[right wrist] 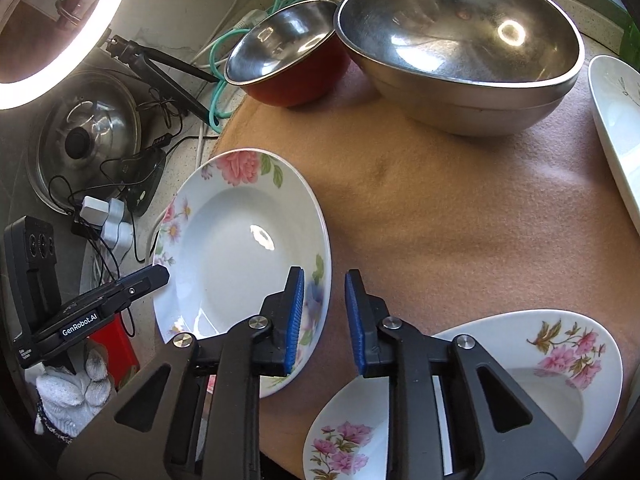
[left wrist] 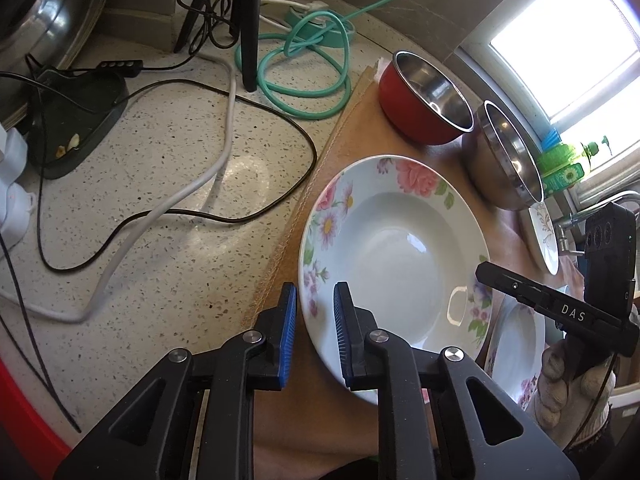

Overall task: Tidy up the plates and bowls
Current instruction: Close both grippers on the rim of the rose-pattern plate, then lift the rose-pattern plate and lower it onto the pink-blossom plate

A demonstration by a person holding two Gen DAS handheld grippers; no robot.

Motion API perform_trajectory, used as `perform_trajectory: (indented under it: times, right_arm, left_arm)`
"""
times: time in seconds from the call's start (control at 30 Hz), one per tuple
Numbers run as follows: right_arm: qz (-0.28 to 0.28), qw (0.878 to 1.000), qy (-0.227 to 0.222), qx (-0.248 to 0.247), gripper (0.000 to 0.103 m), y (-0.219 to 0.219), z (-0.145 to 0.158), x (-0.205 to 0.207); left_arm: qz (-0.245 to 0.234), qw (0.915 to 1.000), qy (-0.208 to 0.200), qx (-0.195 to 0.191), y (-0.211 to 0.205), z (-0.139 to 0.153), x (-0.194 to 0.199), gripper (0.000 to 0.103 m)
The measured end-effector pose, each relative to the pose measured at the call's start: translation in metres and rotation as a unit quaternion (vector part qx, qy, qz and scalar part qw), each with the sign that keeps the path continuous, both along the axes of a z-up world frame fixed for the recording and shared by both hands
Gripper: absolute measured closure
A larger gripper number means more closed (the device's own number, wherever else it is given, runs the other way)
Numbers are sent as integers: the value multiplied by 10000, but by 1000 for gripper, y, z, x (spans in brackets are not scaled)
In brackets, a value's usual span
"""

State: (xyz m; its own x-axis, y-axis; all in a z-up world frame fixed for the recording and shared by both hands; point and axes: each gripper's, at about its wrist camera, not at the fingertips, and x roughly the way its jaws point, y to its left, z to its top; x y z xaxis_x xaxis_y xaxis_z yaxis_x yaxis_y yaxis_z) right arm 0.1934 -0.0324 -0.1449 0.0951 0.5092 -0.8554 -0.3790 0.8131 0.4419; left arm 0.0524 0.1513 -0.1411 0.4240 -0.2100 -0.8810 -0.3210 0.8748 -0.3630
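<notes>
A floral deep plate (left wrist: 394, 252) (right wrist: 244, 244) lies on the brown mat. My left gripper (left wrist: 315, 332) is open, its two fingers straddling that plate's near-left rim without closing on it. My right gripper (right wrist: 324, 316) is open, its left finger over the plate's right rim, its right finger over bare mat. A second floral plate (right wrist: 520, 384) (left wrist: 516, 344) lies under the right gripper. A red bowl (left wrist: 424, 100) (right wrist: 284, 56) and a larger steel bowl (left wrist: 504, 160) (right wrist: 460, 48) stand at the back. A white plate (right wrist: 616, 136) (left wrist: 544, 236) lies at the far right.
The brown mat (right wrist: 460, 208) covers the right of the speckled counter (left wrist: 140, 184). Black and white cables (left wrist: 224, 128), a green hose (left wrist: 304, 64), a tripod leg (left wrist: 248, 28), a black stand (left wrist: 72, 120) and a pot lid (right wrist: 88, 132) crowd the left. A ring light (right wrist: 64, 60) glows.
</notes>
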Motion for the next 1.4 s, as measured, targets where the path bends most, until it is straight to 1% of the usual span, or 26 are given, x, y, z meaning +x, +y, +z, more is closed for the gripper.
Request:
perform_trajectory:
  times: [0.03, 0.17, 0.6, 0.9, 1.17, 1.4]
  right_arm:
    - [28, 10000, -1, -9, 88, 1, 0, 0]
    - [105, 9999, -29, -36, 90, 4, 0, -1]
    - [118, 9999, -84, -94, 90, 6, 3, -5]
    - [45, 9998, -174, -67, 90, -1, 10, -11]
    - [-26, 9996, -263, 61, 90, -21, 27, -20]
    - [-193, 9992, -322, 99, 90, -50, 38, -28]
  left_arm:
    - [-15, 10000, 1, 1, 0, 0, 1, 86]
    - [-49, 10000, 10, 34, -1, -1, 3, 86]
    - [-54, 9999, 23, 147, -2, 1, 4, 87]
    - [-90, 9998, -42, 200, -7, 9, 3, 87]
    - [-156, 9996, -179, 174, -16, 24, 1, 87]
    - [-307, 9989, -311, 150, -35, 35, 1, 87]
